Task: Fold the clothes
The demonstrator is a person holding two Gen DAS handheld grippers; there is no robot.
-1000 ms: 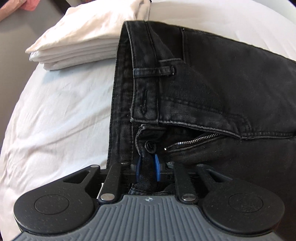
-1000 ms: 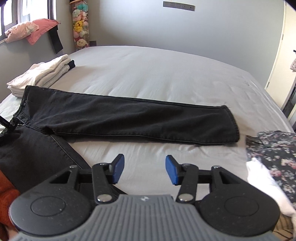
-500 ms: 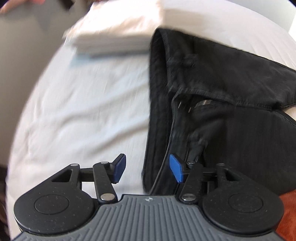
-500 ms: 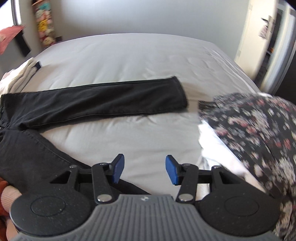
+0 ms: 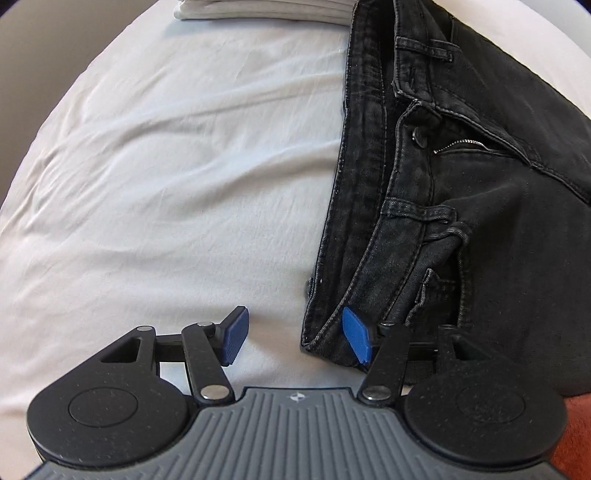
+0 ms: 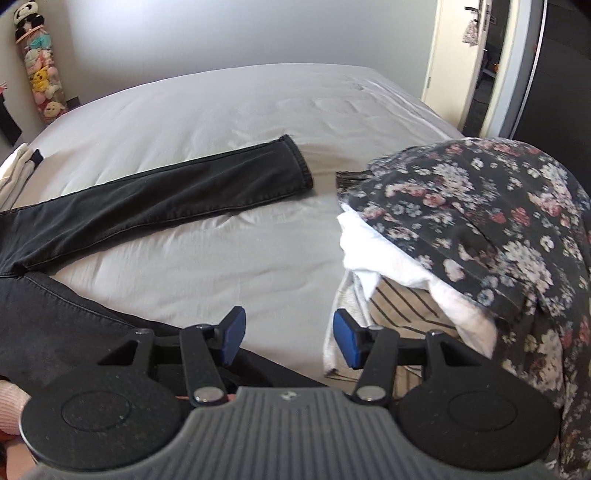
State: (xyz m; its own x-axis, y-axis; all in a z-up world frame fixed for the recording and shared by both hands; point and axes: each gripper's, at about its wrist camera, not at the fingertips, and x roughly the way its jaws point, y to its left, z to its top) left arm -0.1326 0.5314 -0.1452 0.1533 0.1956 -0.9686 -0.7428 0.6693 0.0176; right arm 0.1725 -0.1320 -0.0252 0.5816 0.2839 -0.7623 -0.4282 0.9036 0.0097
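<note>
The black jeans (image 5: 461,206) lay flat on the bed sheet (image 5: 166,184), waistband end toward your left side, fly unbuttoned with the zip part open. From there one leg (image 6: 166,195) ran long across the mattress to its hem near the pile of unfolded clothes (image 6: 480,229); the other leg ran under your right gripper (image 6: 288,339) toward the near edge. So the garment's long axis went from your left hand across to your right.

Your left gripper (image 5: 295,334) pointed steeply down at the near corner of the waistband. Its jaws had just been opening and stood spread: one pad over bare sheet, the other over the denim edge, the corner of the waistband between them but not pinched. That hand was plainly the nearer one for the waist.

Your right gripper was also spread and held nothing, sheet showing between its pads, the near leg just left of it and the pile just right. It was the nearer hand for the legs. A folded white stack (image 5: 266,9) sat beyond the waistband.
</note>
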